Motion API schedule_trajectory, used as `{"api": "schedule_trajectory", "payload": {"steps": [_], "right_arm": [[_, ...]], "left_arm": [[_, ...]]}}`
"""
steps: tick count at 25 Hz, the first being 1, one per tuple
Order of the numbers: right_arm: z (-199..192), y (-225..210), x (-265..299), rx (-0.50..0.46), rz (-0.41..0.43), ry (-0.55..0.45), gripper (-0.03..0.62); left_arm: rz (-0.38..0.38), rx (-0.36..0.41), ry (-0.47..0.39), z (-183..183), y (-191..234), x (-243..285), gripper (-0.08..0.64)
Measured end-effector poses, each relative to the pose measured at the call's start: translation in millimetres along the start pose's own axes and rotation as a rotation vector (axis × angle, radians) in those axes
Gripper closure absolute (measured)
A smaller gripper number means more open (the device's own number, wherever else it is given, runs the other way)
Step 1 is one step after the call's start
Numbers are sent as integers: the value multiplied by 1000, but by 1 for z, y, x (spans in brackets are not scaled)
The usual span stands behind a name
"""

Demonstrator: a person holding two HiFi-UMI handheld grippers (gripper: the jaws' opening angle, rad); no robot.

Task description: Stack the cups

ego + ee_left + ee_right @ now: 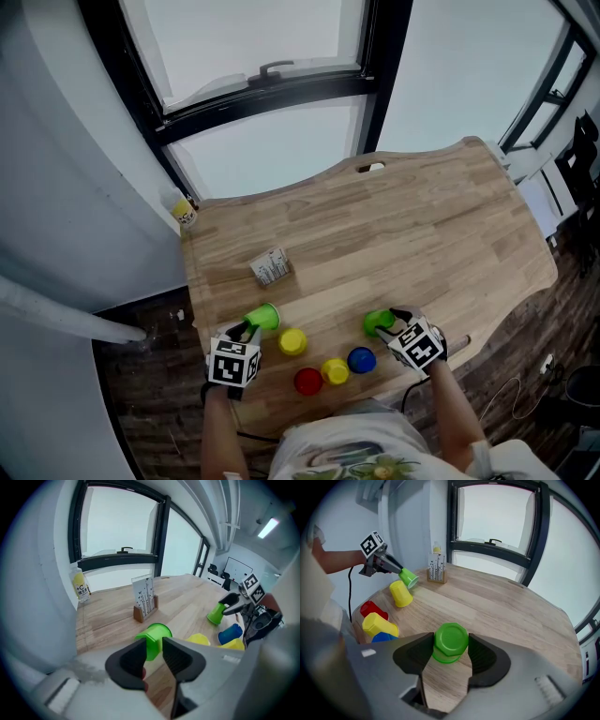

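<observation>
Left gripper [153,645] clamped lime cup [157,632], its near end hidden behind jaws; right gripper [450,645] clamped green cup [451,638] at table's [422,225] front edge.

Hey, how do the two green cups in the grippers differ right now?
Pose: the left cup is tipped sideways, mouth pointing away from the left gripper. The right cup is upside down, base up.
Grip: the left gripper pinches the left cup at its base end, jaws close together. The right gripper clamps the right cup across its body, jaws wider.
Both are green and each is held.
</observation>
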State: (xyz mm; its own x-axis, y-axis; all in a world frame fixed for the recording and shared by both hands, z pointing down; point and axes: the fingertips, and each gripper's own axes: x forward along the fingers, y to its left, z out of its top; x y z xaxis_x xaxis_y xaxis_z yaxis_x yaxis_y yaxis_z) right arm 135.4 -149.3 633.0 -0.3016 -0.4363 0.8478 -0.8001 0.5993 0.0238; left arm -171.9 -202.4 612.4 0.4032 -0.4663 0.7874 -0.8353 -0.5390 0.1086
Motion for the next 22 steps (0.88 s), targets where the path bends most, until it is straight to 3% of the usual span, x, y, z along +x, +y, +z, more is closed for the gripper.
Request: {"api": "schedule_trajectory", "payload": {"steps": [6,13,17,22], "right_arm": [[1,0,0,10,-2,-3,359],[1,0,-1,25,-2,-19,359],[5,-1,-4,50,-6,-55,342],[6,-3,-5,54,-15,-60,327]], "left_arm": [[-52,114,33,17,-18,14,440],[-60,150,-11,34,-33,22,439],[-63,132,-43,43,-35,23,313],[-52,109,-36,45,-35,38,255]]}}
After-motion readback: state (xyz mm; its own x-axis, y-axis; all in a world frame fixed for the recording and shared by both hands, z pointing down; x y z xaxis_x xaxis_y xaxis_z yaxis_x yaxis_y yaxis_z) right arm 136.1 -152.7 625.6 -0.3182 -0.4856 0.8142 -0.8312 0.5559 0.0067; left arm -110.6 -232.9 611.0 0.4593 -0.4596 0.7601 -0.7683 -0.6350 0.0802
